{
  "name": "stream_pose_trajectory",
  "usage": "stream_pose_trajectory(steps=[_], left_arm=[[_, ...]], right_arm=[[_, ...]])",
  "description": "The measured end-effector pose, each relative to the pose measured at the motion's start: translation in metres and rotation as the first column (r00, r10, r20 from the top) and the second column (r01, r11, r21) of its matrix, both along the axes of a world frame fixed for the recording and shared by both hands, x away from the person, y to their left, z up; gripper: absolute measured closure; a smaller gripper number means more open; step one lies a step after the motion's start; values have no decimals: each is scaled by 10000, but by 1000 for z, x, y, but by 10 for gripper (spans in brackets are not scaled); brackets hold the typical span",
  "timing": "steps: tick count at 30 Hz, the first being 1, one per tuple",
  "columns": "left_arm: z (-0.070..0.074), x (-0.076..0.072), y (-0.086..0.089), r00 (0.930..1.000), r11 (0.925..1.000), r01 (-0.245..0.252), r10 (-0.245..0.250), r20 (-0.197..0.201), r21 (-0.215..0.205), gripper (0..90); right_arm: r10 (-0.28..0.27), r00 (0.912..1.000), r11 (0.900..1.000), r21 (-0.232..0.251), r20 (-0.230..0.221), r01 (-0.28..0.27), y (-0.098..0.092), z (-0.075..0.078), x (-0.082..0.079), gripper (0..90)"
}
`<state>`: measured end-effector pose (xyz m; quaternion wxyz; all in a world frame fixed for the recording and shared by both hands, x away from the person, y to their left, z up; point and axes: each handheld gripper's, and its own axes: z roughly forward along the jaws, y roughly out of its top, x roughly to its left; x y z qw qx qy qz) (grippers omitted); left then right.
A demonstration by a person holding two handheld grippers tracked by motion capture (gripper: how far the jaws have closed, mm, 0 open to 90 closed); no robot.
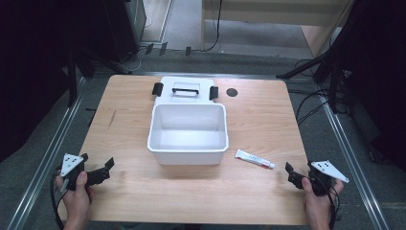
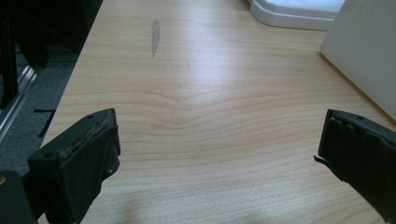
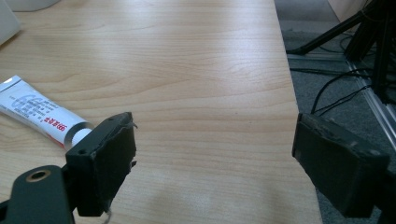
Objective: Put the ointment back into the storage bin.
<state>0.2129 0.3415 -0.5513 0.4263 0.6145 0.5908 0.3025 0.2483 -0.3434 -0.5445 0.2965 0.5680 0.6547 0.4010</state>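
A white open bin [image 1: 187,134] stands at the middle of the wooden table [image 1: 143,191], nothing visible inside. Its lid [image 1: 186,88], with a black handle and two black latches, lies flat behind it. A white tube [image 1: 254,159] with red and blue print lies just right of the bin. My left gripper [image 1: 106,170] is held open at the near left corner, apart from the bin; bare wood shows between its jaws [image 2: 219,135], with the bin wall [image 2: 364,51] at far right. My right gripper [image 1: 290,173] is open at the near right, the tube [image 3: 37,114] just left of its left jaw.
A dark round spot [image 1: 232,92] marks the table right of the lid. A grey smear [image 2: 155,35] lies on the left part. The table's right edge [image 3: 292,93] is close to the right gripper. Stand legs and cables [image 1: 330,72] sit on the floor at right.
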Motion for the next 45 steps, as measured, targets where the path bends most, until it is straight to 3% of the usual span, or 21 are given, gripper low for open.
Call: stream_pose_trajectory(steps=[9,13,15,17,21,25,28,31,34,35,36,37,40,42,43,44,45], left_arm=[[0,0,-2,9996,9995,294,-293,-38,73,0],[0,0,-2,9996,9995,286,-285,-49,110,0],[0,0,-3,9997,9995,260,-260,-46,153,0],[0,1,-4,9996,9994,272,-270,-86,223,0],[0,1,-6,9995,9987,314,-310,-86,409,0],[0,1,-6,9991,9983,417,-412,-132,402,0],[0,2,-7,9991,9978,403,-394,-185,527,0],[0,2,-8,9992,9978,374,-365,-170,554,0],[0,1,-8,9990,9975,420,-411,-168,568,0],[0,1,-8,9990,9975,420,-411,-168,568,0],[0,1,-8,9990,9976,422,-413,-169,556,0],[0,1,-8,9990,9977,424,-416,-162,536,0],[0,1,-8,9989,9973,438,-428,-195,581,0],[0,1,-9,9988,9970,437,-423,-236,637,0],[0,1,-9,9988,9970,437,-423,-236,637,0],[0,1,-10,9990,9969,414,-402,-190,671,0],[0,1,-10,9990,9968,422,-410,-194,681,0]], right_arm=[[431,9977,9991,24,-532,-430,-2,4,3,146],[969,9923,9947,-254,-776,-992,1,15,2,154],[1551,9824,9868,-308,-1038,-1590,3,20,3,174],[2136,9657,9740,-440,-1478,-2222,4,24,7,177],[2505,9530,9582,-968,-1704,-2691,6,35,10,186],[2792,9376,9462,-1067,-2071,-3054,9,47,13,187],[2948,9195,9312,-1379,-2599,-3375,15,50,19,186],[3153,8875,9062,-1712,-3360,-3867,24,54,27,186],[3380,8585,8741,-2094,-3858,-4382,32,58,34,186],[3380,8585,8741,-2094,-3858,-4382,32,58,34,186],[3446,8496,8652,-2161,-3993,-4525,34,59,36,185],[3418,8337,8551,-2244,-4338,-4674,39,62,40,184],[3439,8085,8376,-2332,-4776,-4941,47,65,46,185],[3516,7858,8194,-2386,-5089,-5211,52,67,50,183],[3516,7858,8194,-2386,-5089,-5211,52,67,50,183],[3549,7691,8027,-2485,-5315,-5421,56,69,55,187],[3599,7584,7931,-2500,-5434,-5554,57,70,57,189]])
